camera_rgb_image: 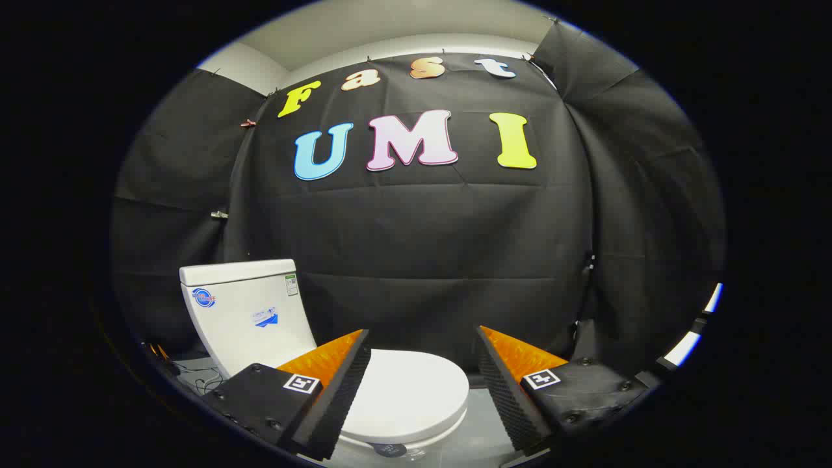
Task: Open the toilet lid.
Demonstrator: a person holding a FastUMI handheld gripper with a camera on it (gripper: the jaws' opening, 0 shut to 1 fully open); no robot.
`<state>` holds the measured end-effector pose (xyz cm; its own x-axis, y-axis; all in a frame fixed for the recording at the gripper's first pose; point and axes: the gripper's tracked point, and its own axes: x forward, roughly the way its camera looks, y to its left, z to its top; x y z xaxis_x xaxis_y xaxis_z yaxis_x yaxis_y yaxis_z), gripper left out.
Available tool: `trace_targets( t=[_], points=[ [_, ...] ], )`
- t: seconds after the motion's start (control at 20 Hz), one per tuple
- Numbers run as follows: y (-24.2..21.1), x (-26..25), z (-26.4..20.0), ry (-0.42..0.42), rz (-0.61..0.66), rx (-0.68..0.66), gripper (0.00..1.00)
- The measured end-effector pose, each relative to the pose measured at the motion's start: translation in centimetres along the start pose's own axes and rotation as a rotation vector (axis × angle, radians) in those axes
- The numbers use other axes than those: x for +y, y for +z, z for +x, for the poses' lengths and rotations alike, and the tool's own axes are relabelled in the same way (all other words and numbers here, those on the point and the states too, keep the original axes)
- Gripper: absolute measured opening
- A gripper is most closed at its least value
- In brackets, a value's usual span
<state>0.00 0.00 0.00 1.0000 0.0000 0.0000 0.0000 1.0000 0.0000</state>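
Hovering above the toilet, the gripper (422, 364) has its fingers (338, 383) spread wide with nothing held between them. The closed white toilet lid (406, 393) lies flat just ahead of and below them, partly behind the left finger. Beyond it to the left stands the white tank (250, 312), with cables (195, 377) on the floor (484, 432) beside it.

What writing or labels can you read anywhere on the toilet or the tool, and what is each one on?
None can be read.
Toilet tank: a round blue logo, a blue sticker and a small green-edged label, all too small to read.
Closed toilet lid: a dark tag at its front edge, blurred.
Open tool: square black-and-white markers, no words.
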Motion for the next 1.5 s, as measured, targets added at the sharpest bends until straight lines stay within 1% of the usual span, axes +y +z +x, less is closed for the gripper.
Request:
trace_targets(
  t=[0.55, 1.5],
  points=[
    [-0.09, 0.04, -0.05, 0.010, 0.014, 0.002, 0.98],
    [0.00, -0.28, 0.02, 0.001, 0.019, -0.001, 0.98]
  ],
)
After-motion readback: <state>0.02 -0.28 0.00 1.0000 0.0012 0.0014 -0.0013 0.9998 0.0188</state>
